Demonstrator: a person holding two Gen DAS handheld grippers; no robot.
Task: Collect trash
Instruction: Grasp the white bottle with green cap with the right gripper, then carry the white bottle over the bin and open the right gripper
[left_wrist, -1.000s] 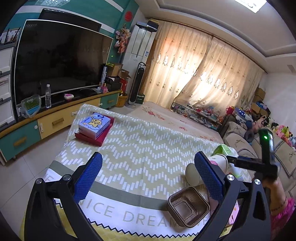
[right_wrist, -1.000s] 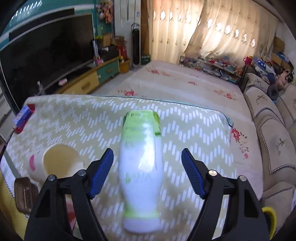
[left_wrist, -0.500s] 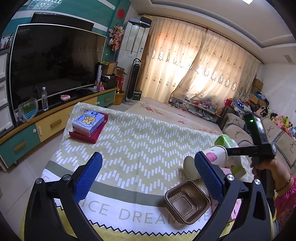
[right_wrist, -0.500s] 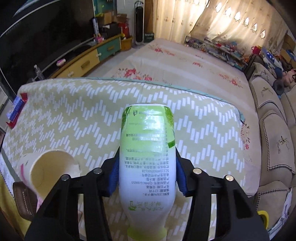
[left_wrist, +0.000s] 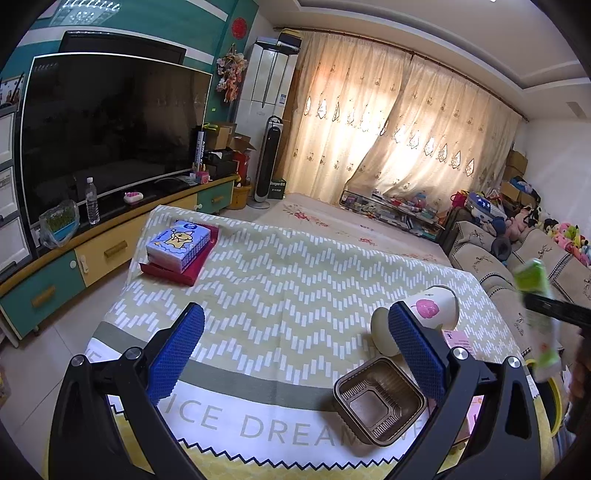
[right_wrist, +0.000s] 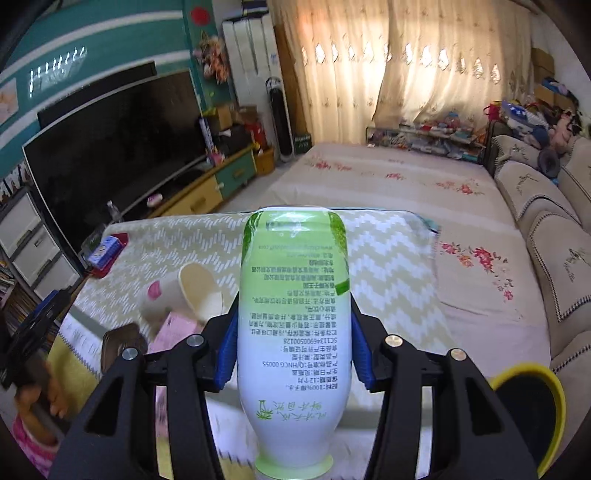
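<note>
The right hand-held gripper (right_wrist: 293, 350) is clamped on the white plastic bottle with a green printed label (right_wrist: 293, 325), its blue pads pressing the smooth waist from both sides, in the centre of the right wrist view; the same bottle shows blurred at the right edge of the left wrist view. The bottle looks light and probably empty, with a glossy wall that could slide or dent under a hard squeeze, so the mid-body hold across its narrower width seems the sound one. A yellow-rimmed round bin (right_wrist: 528, 406), at the lower right of that view, is likely where it goes. The left hand-held gripper (left_wrist: 293, 350) has its jaws wide apart and holds nothing, low in the left wrist view above the green-and-white chevron cloth on the counter (left_wrist: 288, 273). Lying on that cloth at the lower right are a tipped-over paper cup with a pink leaf print (left_wrist: 430, 308), thin-walled and easily crushed, best taken gently across its side, and a brown ribbed plastic tray (left_wrist: 378, 404), flimsy and light, best pinched at one rim.
</note>
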